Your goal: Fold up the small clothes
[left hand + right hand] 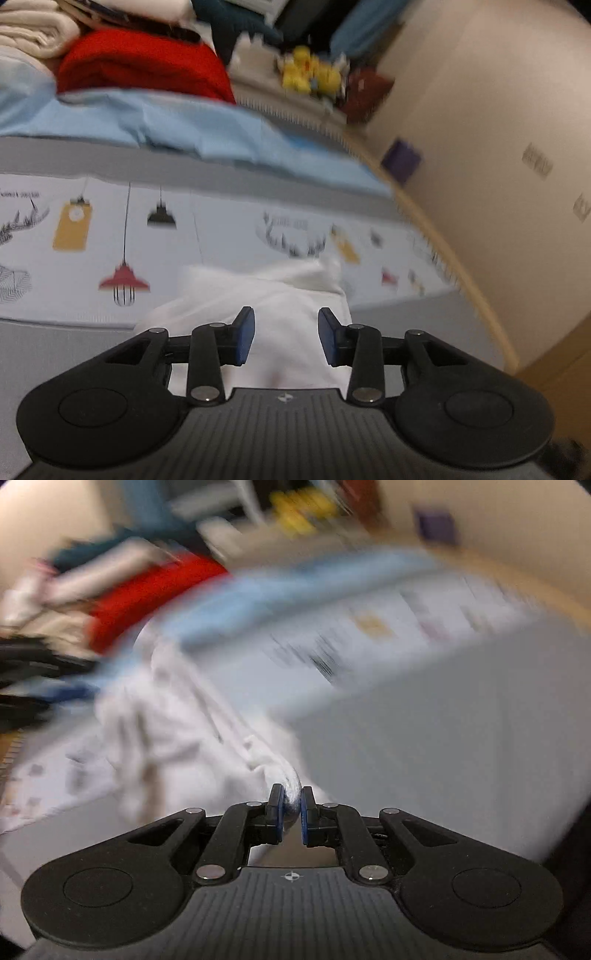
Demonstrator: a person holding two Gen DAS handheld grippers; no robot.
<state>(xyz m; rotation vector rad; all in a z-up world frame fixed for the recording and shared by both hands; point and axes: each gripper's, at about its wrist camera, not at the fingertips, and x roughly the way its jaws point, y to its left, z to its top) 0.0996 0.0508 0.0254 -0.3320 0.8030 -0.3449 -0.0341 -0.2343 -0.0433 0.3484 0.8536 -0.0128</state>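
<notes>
1. Grey bedding with a lamp-and-antler printed sheet and one pale blue cover spreads below a beige wall.
2. One red folded cloth and one yellow toy lie behind.
3. One white garment lies on the bed.
4. Left gripper hangs open above it; right gripper pinches its edge.

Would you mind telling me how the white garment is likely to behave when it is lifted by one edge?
Probably floppy: the white garment drapes in creases from the right hand-held gripper, which pinches a bunched edge. Likely light, since that small pinch carries it.
</notes>
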